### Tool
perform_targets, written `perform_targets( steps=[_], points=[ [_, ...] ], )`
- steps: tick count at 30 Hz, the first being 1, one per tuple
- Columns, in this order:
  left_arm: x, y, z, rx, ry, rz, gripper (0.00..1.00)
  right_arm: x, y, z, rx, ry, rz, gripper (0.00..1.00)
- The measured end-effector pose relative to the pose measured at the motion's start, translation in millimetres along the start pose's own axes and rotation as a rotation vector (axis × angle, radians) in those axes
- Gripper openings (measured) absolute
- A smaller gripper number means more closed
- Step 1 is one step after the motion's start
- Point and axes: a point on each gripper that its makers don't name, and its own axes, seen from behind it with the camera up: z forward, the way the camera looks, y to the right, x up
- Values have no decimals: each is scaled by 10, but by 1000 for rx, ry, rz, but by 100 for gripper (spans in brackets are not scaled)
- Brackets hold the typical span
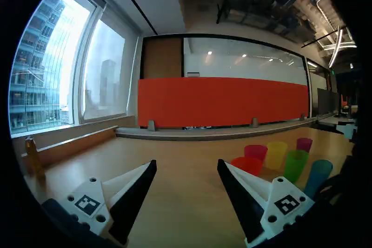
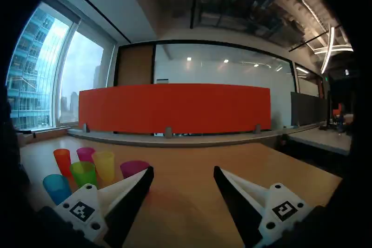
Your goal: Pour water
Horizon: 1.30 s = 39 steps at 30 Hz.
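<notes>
- Both claws are spread wide with nothing in them: the left gripper (image 1: 186, 162) and right gripper (image 2: 183, 169) each hang over bare wooden table (image 1: 186, 211).
- The bunch of coloured cups (image 1: 276, 155) stands upright on the table. It's off to the right in the left gripper view and off to the left in the right gripper view, so I reckon it sits between the two hands, reachable by either.
- The blue cup (image 1: 320, 173) is nearest in both views.
- Can't tell if any cup has water in it.
- There's an amber bottle-looking thing (image 1: 31, 155) by the window ledge, too small to be sure.
- My guess is pouring hasn't started, and something needs grabbing first.
</notes>
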Motion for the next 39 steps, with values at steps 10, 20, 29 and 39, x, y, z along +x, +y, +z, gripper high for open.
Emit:
perform_targets(
  steps=[10,20,29,39],
  points=[
    [4,6,2,0,0,1,97,3,-4,0,0,0,0,100],
    [7,9,-2,-1,2,0,97,12,-8,-2,1,1,-1,100],
    [9,-2,-4,1,3,-1,97,2,-14,-3,6,1,-2,100],
    [220,-28,-56,10,23,1,97,229,15,-19,17,4,1,100]
  ],
)
